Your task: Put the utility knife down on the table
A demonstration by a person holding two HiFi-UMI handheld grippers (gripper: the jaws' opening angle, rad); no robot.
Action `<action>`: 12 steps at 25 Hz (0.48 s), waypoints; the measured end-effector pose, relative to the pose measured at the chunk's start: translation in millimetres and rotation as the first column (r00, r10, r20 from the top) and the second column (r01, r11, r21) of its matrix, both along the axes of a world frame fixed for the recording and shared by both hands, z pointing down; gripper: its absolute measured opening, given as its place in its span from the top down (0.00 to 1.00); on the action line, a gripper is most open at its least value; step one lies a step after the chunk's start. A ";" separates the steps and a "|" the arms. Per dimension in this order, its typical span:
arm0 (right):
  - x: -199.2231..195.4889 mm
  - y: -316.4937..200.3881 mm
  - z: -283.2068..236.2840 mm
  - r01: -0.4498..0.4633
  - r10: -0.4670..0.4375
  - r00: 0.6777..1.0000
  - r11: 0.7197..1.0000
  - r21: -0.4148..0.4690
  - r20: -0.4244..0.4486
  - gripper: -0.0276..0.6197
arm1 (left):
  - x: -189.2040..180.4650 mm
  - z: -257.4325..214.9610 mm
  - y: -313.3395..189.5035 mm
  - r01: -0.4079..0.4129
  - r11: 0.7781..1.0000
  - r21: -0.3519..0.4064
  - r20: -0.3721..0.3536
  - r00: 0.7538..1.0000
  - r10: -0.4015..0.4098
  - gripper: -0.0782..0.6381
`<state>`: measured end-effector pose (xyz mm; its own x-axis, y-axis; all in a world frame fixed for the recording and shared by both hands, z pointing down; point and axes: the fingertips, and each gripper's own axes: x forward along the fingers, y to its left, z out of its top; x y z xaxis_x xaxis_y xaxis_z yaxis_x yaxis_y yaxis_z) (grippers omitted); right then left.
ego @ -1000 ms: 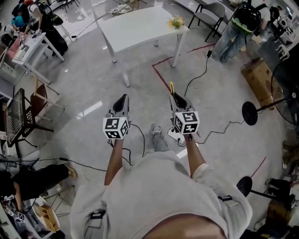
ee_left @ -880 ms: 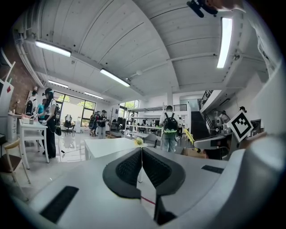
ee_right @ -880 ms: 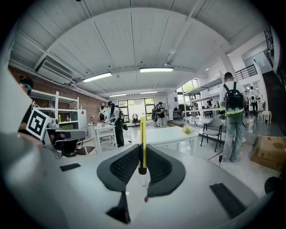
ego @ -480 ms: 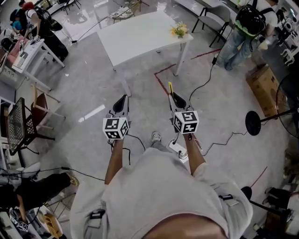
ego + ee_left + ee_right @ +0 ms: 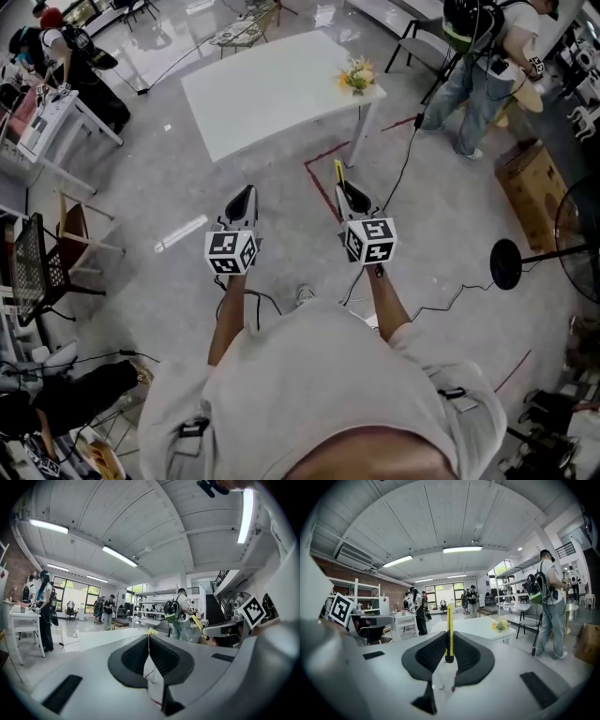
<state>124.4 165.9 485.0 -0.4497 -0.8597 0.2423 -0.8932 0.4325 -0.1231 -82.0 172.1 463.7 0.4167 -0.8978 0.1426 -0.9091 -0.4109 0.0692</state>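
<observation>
WORKSHOP FLOOR: A person in a pale shirt (image 5: pixel 319 394) stands with both arms held forward, a marker-cubed gripper in each hand. The left gripper (image 5: pixel 245 193) has its jaws pressed together with nothing between them. It appears to play no part in the carry and is simply held level beside its partner. The right gripper (image 5: pixel 348 190) is clamped on the lower end of a yellow utility knife (image 5: pixel 338 173). The knife stands up out of the pads with most of its length clear of the claw, a hold that seemingly leaves the body free to be laid flat. The knife is in the air, well short of the white table (image 5: pixel 272 89) ahead, which lies beyond red tape lines (image 5: pixel 323 169) on the grey floor (image 5: pixel 169 187). A small bunch of yellow flowers (image 5: pixel 355 73) sits near the table's right edge, and the rest of the top looks bare, so there seems to be plenty of room to set the knife down. Beyond, a bystander with a backpack (image 5: pixel 478 56) stands by chairs.
</observation>
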 end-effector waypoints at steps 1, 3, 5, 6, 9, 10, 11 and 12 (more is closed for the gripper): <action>2.7 -6.9 1.3 0.002 -0.002 1.000 1.000 0.000 0.002 0.85 | 3.0 1.4 -6.5 0.000 1.000 -0.002 0.001 1.000 0.000 0.86; 6.7 -19.0 4.0 0.005 -0.005 1.000 1.000 -0.003 0.005 0.85 | 7.1 4.1 -17.3 0.000 1.000 -0.007 0.003 1.000 0.000 0.86; 8.7 -28.4 6.6 0.007 -0.007 1.000 1.000 -0.010 0.006 0.85 | 8.7 6.3 -25.6 0.003 1.000 -0.016 0.003 1.000 -0.003 0.86; 8.6 -32.8 7.7 0.009 -0.009 1.000 1.000 -0.014 0.006 0.85 | 8.4 7.1 -29.7 0.006 1.000 -0.019 0.003 1.000 -0.006 0.86; 7.6 -44.6 12.0 0.015 -0.015 1.000 1.000 -0.024 0.008 0.85 | 8.7 9.4 -42.0 0.010 1.000 -0.028 0.006 1.000 -0.010 0.86; 8.0 -47.6 14.5 0.016 -0.015 1.000 0.999 -0.029 0.007 0.85 | 9.6 11.8 -45.0 0.010 0.999 -0.032 0.006 1.000 -0.010 0.86; 8.2 -50.6 17.4 0.016 -0.016 1.000 0.999 -0.035 0.007 0.85 | 10.2 14.9 -47.4 0.011 0.999 -0.039 0.005 1.000 -0.011 0.86; 7.9 -53.6 20.4 0.017 -0.017 1.000 0.999 -0.040 0.007 0.85 | 10.0 18.1 -49.8 0.012 0.999 -0.045 0.005 1.000 -0.012 0.86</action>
<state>132.3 112.2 505.4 -0.4660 -0.8415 0.2735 -0.8848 0.4424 -0.1463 -72.0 122.3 481.8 0.4053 -0.8954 0.1845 -0.9142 -0.3967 0.0831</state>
